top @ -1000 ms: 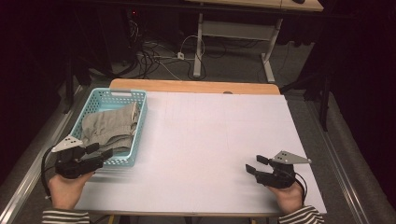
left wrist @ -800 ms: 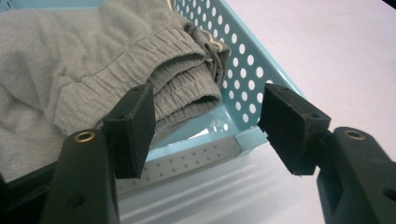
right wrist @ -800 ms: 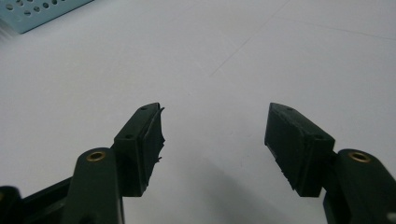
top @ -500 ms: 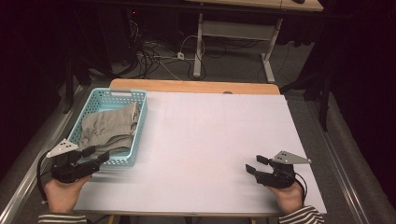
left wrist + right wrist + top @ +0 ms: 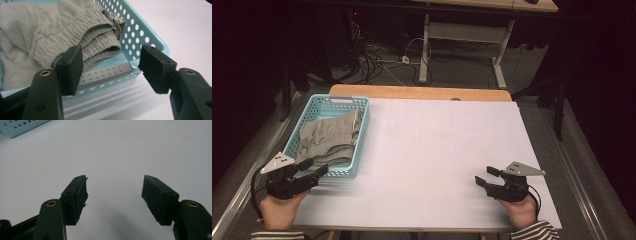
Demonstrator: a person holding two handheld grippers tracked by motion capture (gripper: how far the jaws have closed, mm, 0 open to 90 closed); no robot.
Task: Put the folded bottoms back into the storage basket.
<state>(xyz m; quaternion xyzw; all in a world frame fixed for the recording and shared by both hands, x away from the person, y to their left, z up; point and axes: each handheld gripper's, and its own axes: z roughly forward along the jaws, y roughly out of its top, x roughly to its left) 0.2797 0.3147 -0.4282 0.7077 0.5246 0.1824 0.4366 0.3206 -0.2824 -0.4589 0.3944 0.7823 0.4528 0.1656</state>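
A light blue perforated basket (image 5: 362, 131) stands at the table's left side and holds folded grey sweatpants (image 5: 329, 137). My left gripper (image 5: 314, 167) hovers open at the basket's near corner, nothing between its jaws. In the left gripper view the basket's near rim (image 5: 107, 73) and the pants' elastic waistband (image 5: 82, 42) lie just beyond the open left gripper (image 5: 111, 66). My right gripper (image 5: 484, 176) rests open low over the white table top at the near right. The right gripper view has the open right gripper (image 5: 115, 197) over bare white surface, the basket's corner (image 5: 20, 126) far off.
The white table top (image 5: 442, 150) spreads between the two grippers, with a wooden strip (image 5: 417, 92) along its far edge. Beyond the table are cables (image 5: 377, 60) on the floor and another desk's metal legs (image 5: 497, 65).
My left gripper has drawn back toward the near left, away from the basket's inside to its near corner. The right gripper has stayed put.
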